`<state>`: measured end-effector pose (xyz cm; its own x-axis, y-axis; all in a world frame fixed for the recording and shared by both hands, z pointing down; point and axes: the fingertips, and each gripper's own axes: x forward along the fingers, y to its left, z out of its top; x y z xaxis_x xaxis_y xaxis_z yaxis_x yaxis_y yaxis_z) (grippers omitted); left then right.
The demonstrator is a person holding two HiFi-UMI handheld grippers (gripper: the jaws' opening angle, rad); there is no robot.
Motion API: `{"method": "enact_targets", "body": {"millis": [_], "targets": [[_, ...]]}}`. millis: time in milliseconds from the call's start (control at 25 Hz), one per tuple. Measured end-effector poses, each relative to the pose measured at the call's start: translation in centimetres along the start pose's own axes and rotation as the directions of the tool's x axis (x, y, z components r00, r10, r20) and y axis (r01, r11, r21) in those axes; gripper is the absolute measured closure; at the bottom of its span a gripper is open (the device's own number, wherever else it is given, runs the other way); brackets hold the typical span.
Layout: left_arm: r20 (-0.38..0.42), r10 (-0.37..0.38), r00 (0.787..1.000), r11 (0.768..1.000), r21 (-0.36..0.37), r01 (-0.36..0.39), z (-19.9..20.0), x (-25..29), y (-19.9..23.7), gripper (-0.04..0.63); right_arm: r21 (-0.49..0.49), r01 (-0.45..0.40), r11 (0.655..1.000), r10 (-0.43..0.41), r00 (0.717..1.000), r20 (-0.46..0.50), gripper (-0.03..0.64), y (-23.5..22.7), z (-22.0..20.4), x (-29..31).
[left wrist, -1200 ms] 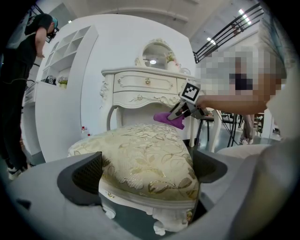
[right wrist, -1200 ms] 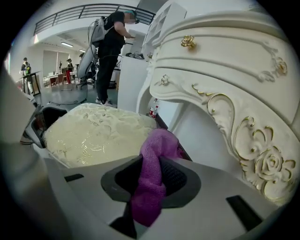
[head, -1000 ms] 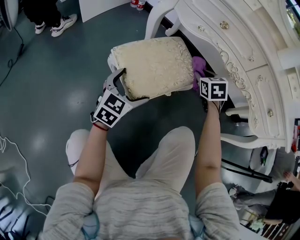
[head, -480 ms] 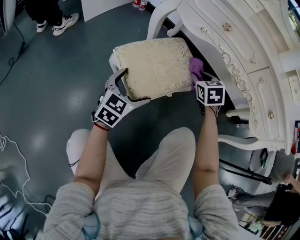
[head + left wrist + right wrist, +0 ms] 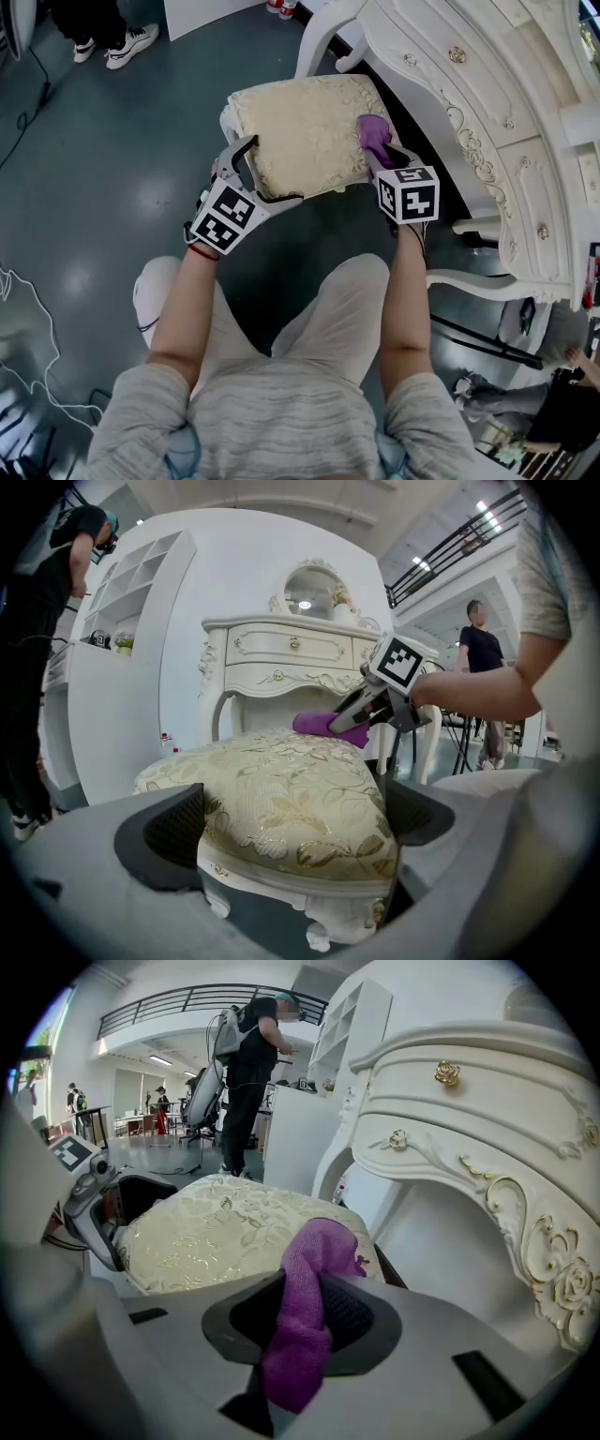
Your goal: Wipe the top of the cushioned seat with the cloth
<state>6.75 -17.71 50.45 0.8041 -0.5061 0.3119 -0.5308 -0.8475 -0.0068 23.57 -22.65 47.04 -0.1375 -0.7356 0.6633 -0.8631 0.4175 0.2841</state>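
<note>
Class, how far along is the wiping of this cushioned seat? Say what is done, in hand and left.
Done: the purple cloth is clamped in the right gripper, and the left gripper grips the cream, gold-patterned cushioned seat at its near corner. In hand: the cloth rests at the seat's right edge. Left: seemingly most of the top, leftwards.

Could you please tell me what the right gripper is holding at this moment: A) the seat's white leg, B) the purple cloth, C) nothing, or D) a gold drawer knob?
B: the right gripper has its jaws closed on the purple cloth, whose free end lies at the edge of the cushioned seat.
</note>
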Motion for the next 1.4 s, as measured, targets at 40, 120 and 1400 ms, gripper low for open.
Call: {"method": "enact_targets", "body": {"millis": [40,120,1400], "targets": [[0.000,0.000,1.000,1.000,0.001,0.000,0.0,0.0,0.0,0.003,-0.004,-0.006,1.000,0.006,1.000,0.003,0.518,0.4,0.2,0.0],[0.001,0.000,1.000,1.000,0.001,0.000,0.0,0.1,0.0,0.003,-0.019,-0.011,1.000,0.011,1.000,0.004,0.518,1.1,0.4,0.0],[0.017,-0.011,1.000,1.000,-0.002,0.011,0.1,0.0,0.0,0.003,-0.184,-0.422,0.888,0.431,0.902,0.008,0.518,16.8,4.9,-1.7]]}}
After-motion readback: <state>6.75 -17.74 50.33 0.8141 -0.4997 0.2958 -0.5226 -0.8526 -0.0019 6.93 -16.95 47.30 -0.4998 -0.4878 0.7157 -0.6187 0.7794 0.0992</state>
